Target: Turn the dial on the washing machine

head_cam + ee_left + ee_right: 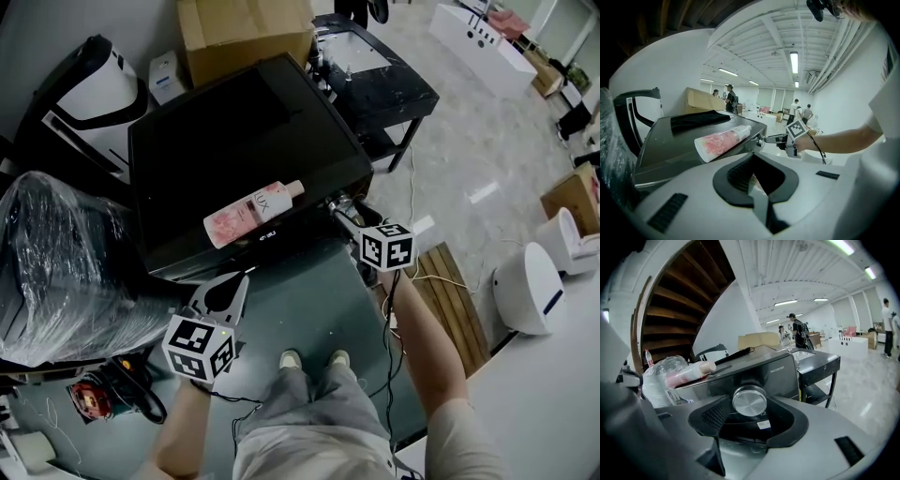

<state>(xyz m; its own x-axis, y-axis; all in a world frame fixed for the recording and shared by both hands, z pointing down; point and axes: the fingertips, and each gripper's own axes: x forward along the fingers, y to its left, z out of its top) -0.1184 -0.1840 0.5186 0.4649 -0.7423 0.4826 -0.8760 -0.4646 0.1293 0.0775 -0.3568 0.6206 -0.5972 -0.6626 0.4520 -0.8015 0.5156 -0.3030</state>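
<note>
The black washing machine (234,141) stands in front of me with a pink bottle (253,214) lying on its lid. Its round metal dial (749,401) sits at the front right corner (335,202). My right gripper (341,210) reaches in from the right and is open; in the right gripper view the dial lies between its jaws (751,414), close to the left pad and clear of the right one. My left gripper (239,283) hangs low by the machine's front left, open with nothing in it (757,176). From there I see the right gripper (776,138) at the dial (760,140).
A plastic-wrapped bundle (66,262) crowds the machine's left side. A cardboard box (244,37) and a black table (375,80) stand behind it. A wooden pallet (455,300) and cables lie on the floor at right. A black cloth (698,119) rests on the lid.
</note>
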